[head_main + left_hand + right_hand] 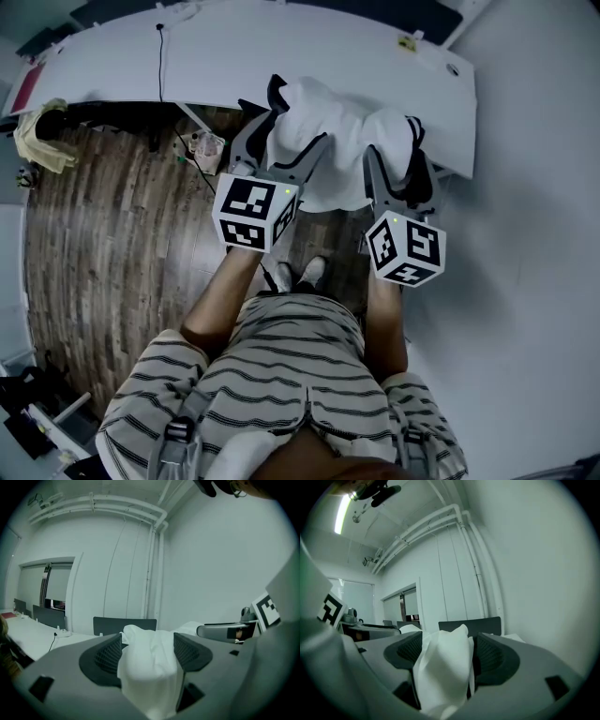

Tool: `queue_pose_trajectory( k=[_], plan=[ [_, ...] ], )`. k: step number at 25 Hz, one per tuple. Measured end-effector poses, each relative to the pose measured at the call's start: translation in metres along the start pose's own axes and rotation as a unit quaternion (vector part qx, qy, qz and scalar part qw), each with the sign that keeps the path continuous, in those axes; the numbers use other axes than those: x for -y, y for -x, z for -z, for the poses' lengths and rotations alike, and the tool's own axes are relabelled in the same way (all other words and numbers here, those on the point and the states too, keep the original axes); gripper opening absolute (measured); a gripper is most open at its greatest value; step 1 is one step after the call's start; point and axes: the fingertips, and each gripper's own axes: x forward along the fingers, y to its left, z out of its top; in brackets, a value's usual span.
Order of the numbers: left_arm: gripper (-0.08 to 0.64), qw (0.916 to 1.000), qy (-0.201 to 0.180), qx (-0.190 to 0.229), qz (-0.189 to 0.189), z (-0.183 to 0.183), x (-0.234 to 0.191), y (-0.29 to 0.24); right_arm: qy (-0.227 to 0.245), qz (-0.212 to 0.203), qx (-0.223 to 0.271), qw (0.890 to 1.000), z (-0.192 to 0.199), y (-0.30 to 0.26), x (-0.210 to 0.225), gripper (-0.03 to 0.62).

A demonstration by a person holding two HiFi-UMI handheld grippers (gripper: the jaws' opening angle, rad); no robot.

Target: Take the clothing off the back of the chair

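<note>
A white piece of clothing [337,141] hangs over the back of a dark chair [275,92] pushed up to the desk. My left gripper [286,159] reaches the cloth's left part and my right gripper [398,173] its right part. In the left gripper view a bunched fold of the clothing [150,667] stands between the wide-spread jaws of the left gripper [146,651]; the pads do not press it. In the right gripper view another fold [443,667] rises between the jaws of the right gripper [447,651], which stand equally wide. Both grippers are open.
A long white desk [281,47] with a black cable [161,56] runs behind the chair. Wooden floor [103,244] lies to the left, with a yellowish cloth [37,136] on a dark seat there. A white wall [534,234] is close on the right. The person's feet [295,275] stand by the chair.
</note>
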Motion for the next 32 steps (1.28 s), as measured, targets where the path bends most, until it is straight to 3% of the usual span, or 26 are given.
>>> queue_pose_trajectory(
  k=[8,13,19,26,28,32],
  plan=[
    [0.341,0.9999,0.006,-0.010,0.005,0.006,0.000,-0.014,-0.001,-0.002,-0.011,1.000,0.008,-0.011,0.001,0.367],
    [0.339,0.9998,0.011,-0.008,0.012,0.009,-0.001,-0.021,0.022,0.008,-0.010,1.000,0.011,-0.015,0.001,0.365],
    [0.299,0.9998,-0.016,-0.006,0.004,0.009,0.005,-0.025,0.052,0.025,-0.011,0.998,0.013,-0.017,0.003,0.357],
    [0.207,0.9997,-0.020,-0.002,0.011,0.009,0.014,-0.028,0.045,0.016,-0.006,0.999,0.012,-0.018,-0.001,0.246],
    [0.181,0.9998,-0.015,-0.002,0.016,0.009,0.016,-0.028,0.043,-0.002,-0.008,0.999,0.013,-0.019,-0.008,0.167],
    [0.127,0.9994,0.007,0.000,0.033,0.008,0.020,-0.028,0.038,-0.019,-0.006,0.999,0.013,-0.021,-0.017,0.135]
  ],
)
